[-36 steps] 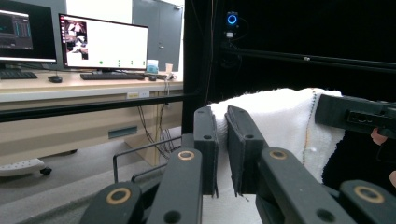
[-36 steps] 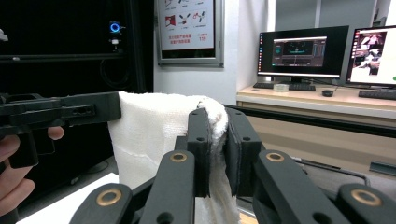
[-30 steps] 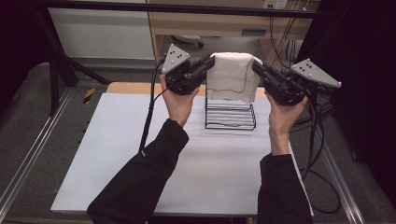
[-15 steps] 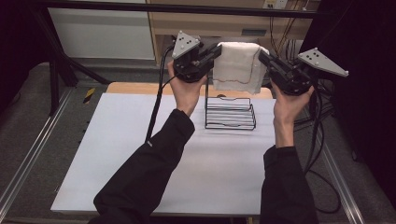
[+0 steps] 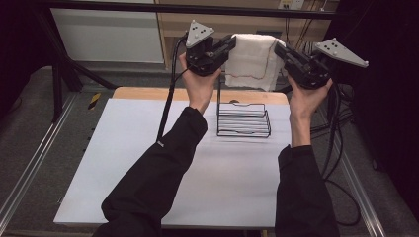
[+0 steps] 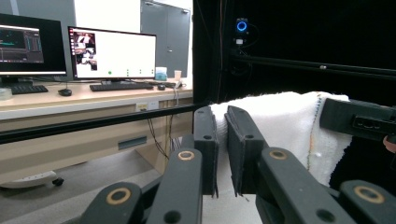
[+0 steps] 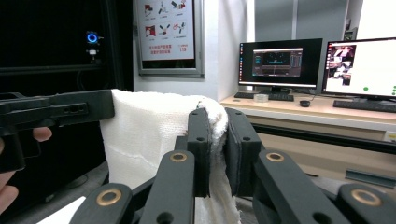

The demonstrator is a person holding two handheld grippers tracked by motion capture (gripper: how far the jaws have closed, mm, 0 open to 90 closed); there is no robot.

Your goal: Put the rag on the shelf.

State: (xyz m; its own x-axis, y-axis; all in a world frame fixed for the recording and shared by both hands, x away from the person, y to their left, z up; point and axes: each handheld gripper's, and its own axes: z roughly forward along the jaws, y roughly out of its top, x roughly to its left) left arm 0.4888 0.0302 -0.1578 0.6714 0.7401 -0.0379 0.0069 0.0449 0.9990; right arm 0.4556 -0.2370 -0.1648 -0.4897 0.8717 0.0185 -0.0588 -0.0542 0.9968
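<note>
White towel (image 5: 253, 59) has risen clear above the wire rack (image 5: 243, 120); we hold it taut, left gripper (image 5: 228, 48) and right gripper (image 5: 279, 51) clamped nearly shut on opposite edges, ready for draping.

My table (image 5: 148, 163) has a white top, with a strip of bare wood showing along its far edge. A black wire rack (image 5: 243, 119) stands directly on it, toward the far side and a little right of the middle. My sleeves reach over the near part of the white surface.
</note>
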